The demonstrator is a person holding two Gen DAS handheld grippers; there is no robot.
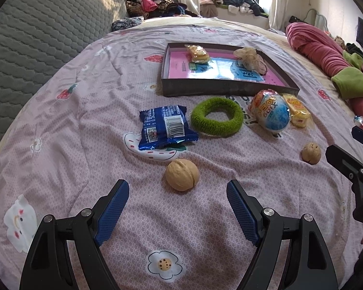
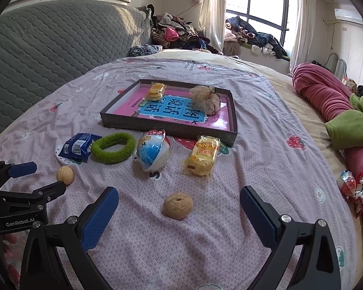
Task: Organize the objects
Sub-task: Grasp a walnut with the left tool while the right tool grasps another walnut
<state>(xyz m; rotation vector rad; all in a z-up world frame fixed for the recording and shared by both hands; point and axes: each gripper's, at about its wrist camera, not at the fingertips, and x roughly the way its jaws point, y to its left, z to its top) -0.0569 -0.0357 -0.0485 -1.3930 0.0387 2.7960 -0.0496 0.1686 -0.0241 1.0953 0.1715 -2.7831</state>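
Bedspread roomy, tray rim (dark) unobstructed

A bed spread with a pale pink sheet printed with strawberries and flowers, backed by a grey quilted headboard. Clothes lie heaped in the far corner and along the window sill, beside cream curtains. A rolled pink blanket with green trim lies along the bed's right edge.

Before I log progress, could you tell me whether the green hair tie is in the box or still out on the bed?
Out. The green hair tie lies on the bedsheet in front of the box.
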